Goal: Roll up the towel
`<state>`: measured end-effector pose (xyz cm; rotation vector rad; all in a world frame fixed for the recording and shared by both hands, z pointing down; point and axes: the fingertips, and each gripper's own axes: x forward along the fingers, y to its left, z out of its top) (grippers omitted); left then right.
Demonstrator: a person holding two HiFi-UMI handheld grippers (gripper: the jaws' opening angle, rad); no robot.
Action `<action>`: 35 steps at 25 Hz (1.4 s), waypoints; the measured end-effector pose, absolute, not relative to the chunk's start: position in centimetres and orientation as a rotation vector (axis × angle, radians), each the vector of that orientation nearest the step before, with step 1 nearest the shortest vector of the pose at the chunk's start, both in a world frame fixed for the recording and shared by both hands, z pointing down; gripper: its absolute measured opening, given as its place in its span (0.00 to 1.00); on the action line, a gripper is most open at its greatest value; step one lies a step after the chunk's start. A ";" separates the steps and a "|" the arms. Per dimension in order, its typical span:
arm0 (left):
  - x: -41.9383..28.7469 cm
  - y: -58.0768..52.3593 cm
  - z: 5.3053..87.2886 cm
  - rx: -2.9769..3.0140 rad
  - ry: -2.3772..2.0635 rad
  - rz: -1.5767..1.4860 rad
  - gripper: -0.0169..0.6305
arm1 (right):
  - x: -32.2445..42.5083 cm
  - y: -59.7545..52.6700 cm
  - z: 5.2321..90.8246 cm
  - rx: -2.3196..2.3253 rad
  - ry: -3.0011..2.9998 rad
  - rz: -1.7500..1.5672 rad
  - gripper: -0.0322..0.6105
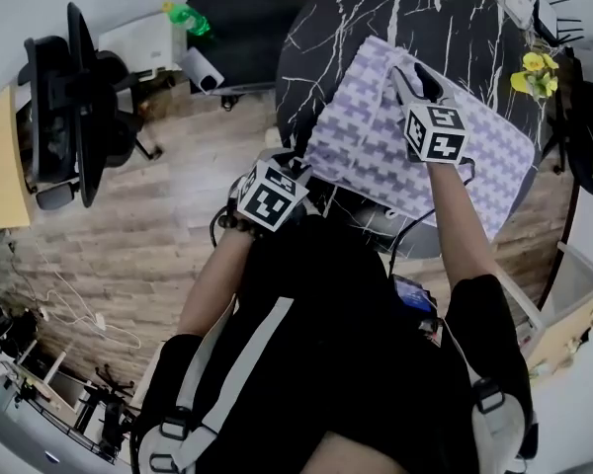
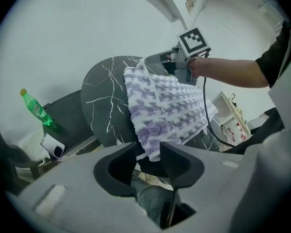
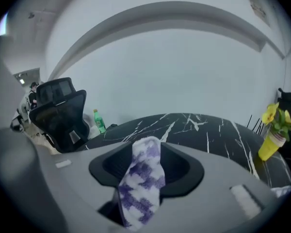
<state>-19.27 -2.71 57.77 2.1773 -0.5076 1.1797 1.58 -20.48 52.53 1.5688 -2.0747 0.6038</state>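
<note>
Looking steeply down over a person's arms at a round black worktop (image 1: 376, 8) veined with white. The towel (image 1: 366, 136) lies spread across its right half, and the near left corner hangs just past the rim.

The left gripper (image 1: 295, 162) sits at that near left corner. In the left gripper view its jaws stand moderately apart, with the drooping corner of the towel (image 2: 153, 147) in the gap between them; they do not appear to pinch it. The right gripper (image 1: 415, 79) rests farther away, on the far side of the towel. In the right gripper view its jaws stand fairly wide around a raised strip of towel (image 3: 143, 178), which slumps loosely between them and is not clamped.

The step in hand looks like taking hold of one edge to start the roll. To do it well, both jaws would probably need to close on the same edge, well apart from each other. That edge could then be turned over evenly so the first curl is tight and straight. A slanted first turn would likely leave a cone, not a roll.

The towel is white with a repeating purple houndstooth pattern. It looks thick, soft and nubbly, and it sags where nothing supports it. No part of it is rolled yet.
</note>
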 end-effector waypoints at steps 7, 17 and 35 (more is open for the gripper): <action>-18.2 -2.8 59.6 2.116 -0.440 1.140 0.27 | -2.5 -23.2 51.6 1.446 -2.091 0.492 0.31; -17.0 0.4 61.2 2.103 -0.214 1.226 0.27 | -1.7 -23.4 57.2 1.424 -1.919 0.633 0.28; -16.1 0.7 61.4 2.090 -0.217 1.197 0.27 | -2.2 -23.3 56.0 1.352 -1.920 0.523 0.27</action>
